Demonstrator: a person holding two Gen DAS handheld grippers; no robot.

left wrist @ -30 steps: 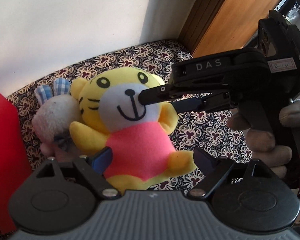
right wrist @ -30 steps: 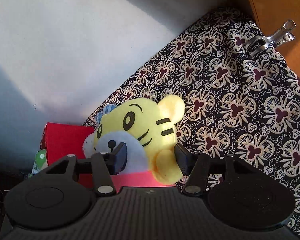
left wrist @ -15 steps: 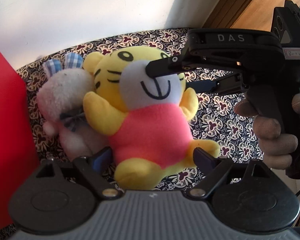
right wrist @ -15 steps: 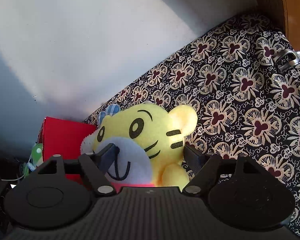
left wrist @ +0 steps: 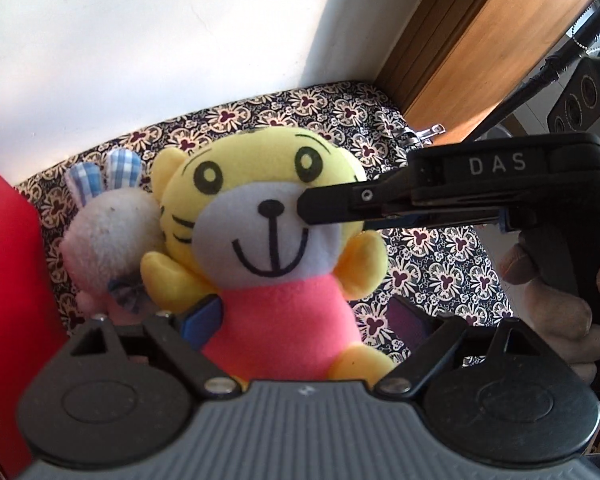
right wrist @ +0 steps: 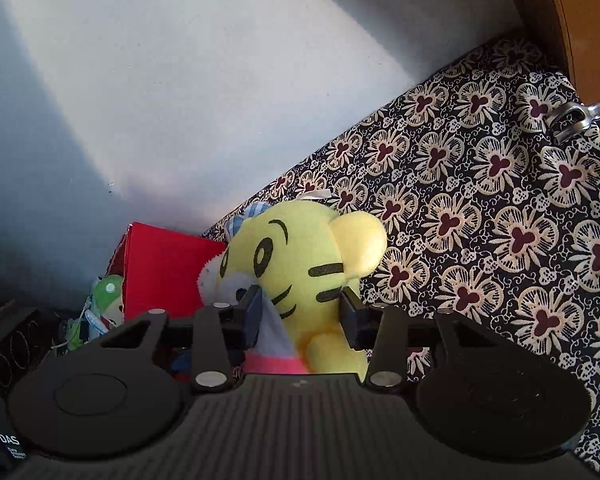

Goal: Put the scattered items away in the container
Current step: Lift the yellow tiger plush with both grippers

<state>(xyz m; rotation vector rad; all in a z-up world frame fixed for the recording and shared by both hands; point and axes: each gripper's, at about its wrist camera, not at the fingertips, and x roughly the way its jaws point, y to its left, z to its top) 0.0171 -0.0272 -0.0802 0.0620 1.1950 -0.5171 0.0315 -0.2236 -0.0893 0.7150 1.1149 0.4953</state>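
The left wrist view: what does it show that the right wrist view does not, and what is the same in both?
Only the left wrist view shows the tiger toy's whole smiling face, the white bunny toy almost whole, the hand on the right gripper's handle, and the open left gripper around the pink body. Only the right wrist view shows a green toy beside the red container. Both show the yellow tiger toy, the right gripper closing on its head, the red container, the flowered cloth and a metal clip.

The tiger plush [left wrist: 268, 240] hides most of the white plush [left wrist: 108, 232].
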